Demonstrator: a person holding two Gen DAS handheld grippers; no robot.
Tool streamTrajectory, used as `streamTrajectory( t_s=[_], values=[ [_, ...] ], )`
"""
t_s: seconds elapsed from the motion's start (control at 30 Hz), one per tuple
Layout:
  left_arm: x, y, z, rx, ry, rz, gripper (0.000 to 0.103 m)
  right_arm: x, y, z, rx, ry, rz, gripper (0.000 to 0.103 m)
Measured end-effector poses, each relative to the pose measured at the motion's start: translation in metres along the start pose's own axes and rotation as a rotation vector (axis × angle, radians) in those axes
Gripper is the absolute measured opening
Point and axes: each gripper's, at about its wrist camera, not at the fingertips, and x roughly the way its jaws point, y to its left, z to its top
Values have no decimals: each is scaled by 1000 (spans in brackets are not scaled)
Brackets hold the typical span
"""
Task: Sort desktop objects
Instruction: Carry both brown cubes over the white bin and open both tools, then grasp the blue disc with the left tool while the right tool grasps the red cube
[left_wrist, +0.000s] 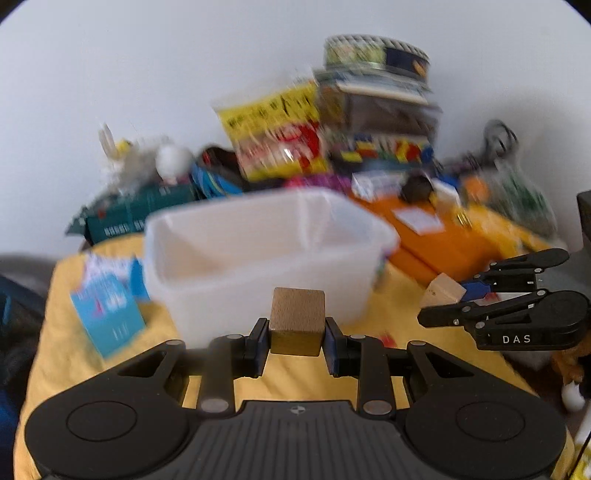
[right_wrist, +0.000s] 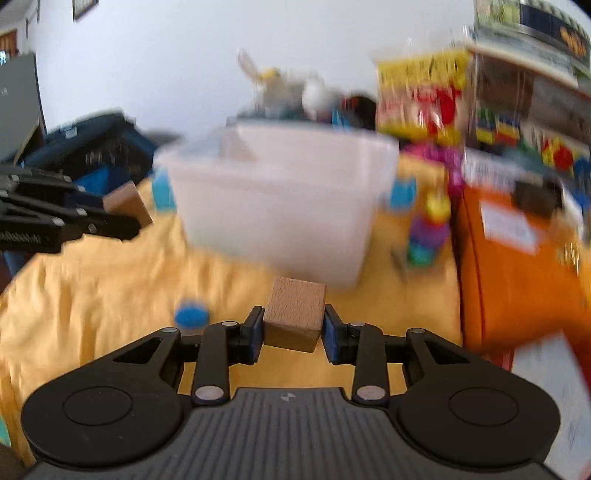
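Observation:
My left gripper (left_wrist: 296, 332) is shut on a wooden cube (left_wrist: 296, 320) and holds it just in front of a white translucent plastic bin (left_wrist: 258, 251) on the yellow cloth. My right gripper (right_wrist: 293, 326) is shut on a second wooden cube (right_wrist: 295, 317), also short of the bin (right_wrist: 280, 199). The right gripper with its cube (left_wrist: 445, 290) shows at the right of the left wrist view. The left gripper with its cube (right_wrist: 127, 203) shows at the left of the right wrist view. Both views are motion-blurred.
A blue booklet (left_wrist: 107, 310) lies left of the bin. Orange boxes (left_wrist: 439, 240) sit to the right. A yellow snack bag (left_wrist: 277, 136), stacked boxes and toys crowd the back by the white wall. A small blue disc (right_wrist: 191, 316) and a colourful toy (right_wrist: 428, 229) lie on the cloth.

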Motion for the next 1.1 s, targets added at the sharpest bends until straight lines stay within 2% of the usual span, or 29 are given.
streamTrajectory(
  t_s=[0.2,0.33,0.47,0.6,0.67,0.73,0.87,0.97,1.1],
  values=[
    [18,21,49,6,-84,41,34,16,0,67,-16,-142,-29,36],
    [48,36,66,-33,-72,51,34,39,-6,101,60,-149,-28,36],
    [80,41,69,-11,-39,73,35,71,-6,112,93,-111,-38,36],
    [86,41,55,-48,-22,58,45,95,-8,106,143,-34,-91,42],
    [76,37,48,-48,-42,49,50,92,-8,100,169,-64,-69,41],
    [60,29,42,-26,-63,46,52,84,-6,97,141,-90,-76,41],
    [26,7,12,32,-83,7,66,48,-5,89,56,-195,-97,44],
    [26,-11,-19,55,8,-26,66,30,-13,77,43,-210,-111,46],
    [49,-23,-56,40,117,-27,66,22,-17,44,29,-159,-149,46]
  ],
)
